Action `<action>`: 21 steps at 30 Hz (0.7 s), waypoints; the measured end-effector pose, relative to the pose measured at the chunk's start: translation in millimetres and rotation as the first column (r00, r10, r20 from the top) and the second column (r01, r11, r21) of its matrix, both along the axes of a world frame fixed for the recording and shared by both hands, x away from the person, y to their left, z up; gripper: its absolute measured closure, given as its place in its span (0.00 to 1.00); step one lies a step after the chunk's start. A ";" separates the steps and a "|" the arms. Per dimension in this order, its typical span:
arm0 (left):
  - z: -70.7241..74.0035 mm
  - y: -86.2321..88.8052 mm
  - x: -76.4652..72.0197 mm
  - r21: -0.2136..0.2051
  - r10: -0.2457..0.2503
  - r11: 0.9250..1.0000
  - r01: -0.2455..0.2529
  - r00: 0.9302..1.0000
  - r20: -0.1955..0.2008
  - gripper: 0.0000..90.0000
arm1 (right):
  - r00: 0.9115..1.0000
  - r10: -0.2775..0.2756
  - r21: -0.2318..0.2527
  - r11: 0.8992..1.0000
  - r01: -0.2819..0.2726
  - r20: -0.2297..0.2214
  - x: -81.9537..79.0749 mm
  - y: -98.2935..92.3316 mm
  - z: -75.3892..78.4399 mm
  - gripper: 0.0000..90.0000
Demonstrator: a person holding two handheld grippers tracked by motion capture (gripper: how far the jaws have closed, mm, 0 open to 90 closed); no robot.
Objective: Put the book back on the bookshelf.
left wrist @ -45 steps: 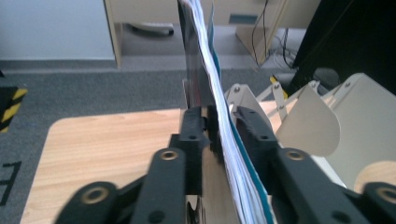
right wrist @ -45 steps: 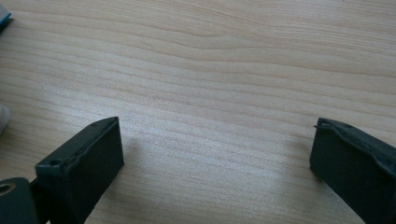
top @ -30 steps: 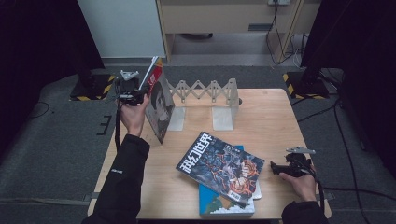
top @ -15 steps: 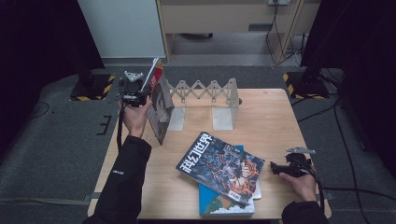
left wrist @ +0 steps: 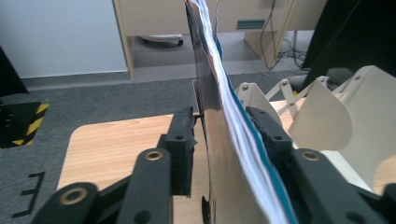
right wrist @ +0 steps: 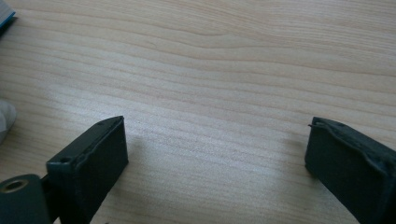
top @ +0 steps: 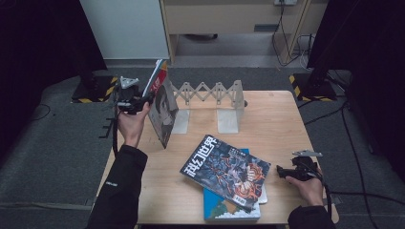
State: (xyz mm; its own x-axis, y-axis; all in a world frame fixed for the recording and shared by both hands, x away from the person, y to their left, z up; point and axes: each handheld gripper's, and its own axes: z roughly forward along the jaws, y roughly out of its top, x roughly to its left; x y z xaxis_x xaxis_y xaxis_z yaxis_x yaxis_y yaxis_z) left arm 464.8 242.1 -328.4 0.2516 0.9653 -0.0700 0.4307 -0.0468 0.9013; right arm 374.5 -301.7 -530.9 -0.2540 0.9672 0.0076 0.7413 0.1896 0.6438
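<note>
A thin book [top: 162, 107] stands upright, tilted, at the left end of the white accordion book rack [top: 215, 93]. My left gripper [top: 145, 99] reaches its top edge from the left. In the left gripper view the book [left wrist: 219, 70] stands between the jaws of this gripper [left wrist: 224, 119]. They have just been opening, and narrow gaps show at the pads. My right gripper [top: 282, 172] rests low at the table's right front. Its fingers [right wrist: 93, 158] stand wide over bare wood, having just closed slightly, with nothing between them.
A dark illustrated magazine [top: 224, 171] lies flat at the table's front middle on top of a blue book [top: 229, 210]. The rack's white end plates [left wrist: 322, 112] stand just right of the upright book. The wooden table [top: 277, 119] is ringed by grey carpet.
The left hand has shifted slightly at the upright book, which stands as before. The right hand has stayed in place.
</note>
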 end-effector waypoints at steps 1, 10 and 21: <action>0.5 1.8 -2.6 -0.010 -0.006 1.000 0.006 1.000 0.002 0.68 | 1.000 0.000 -0.001 1.000 0.000 0.001 -0.1 0.2 0.2 0.09; 0.4 15.2 -33.0 -0.059 -0.060 0.996 0.062 0.998 0.037 0.50 | 1.000 0.000 0.022 1.000 0.000 -0.002 -1.6 2.0 5.1 0.13; -24.9 20.2 -71.8 -0.056 -0.119 0.991 0.122 0.991 0.053 0.31 | 0.999 0.000 0.041 0.999 -0.001 0.034 -5.9 3.9 15.6 0.16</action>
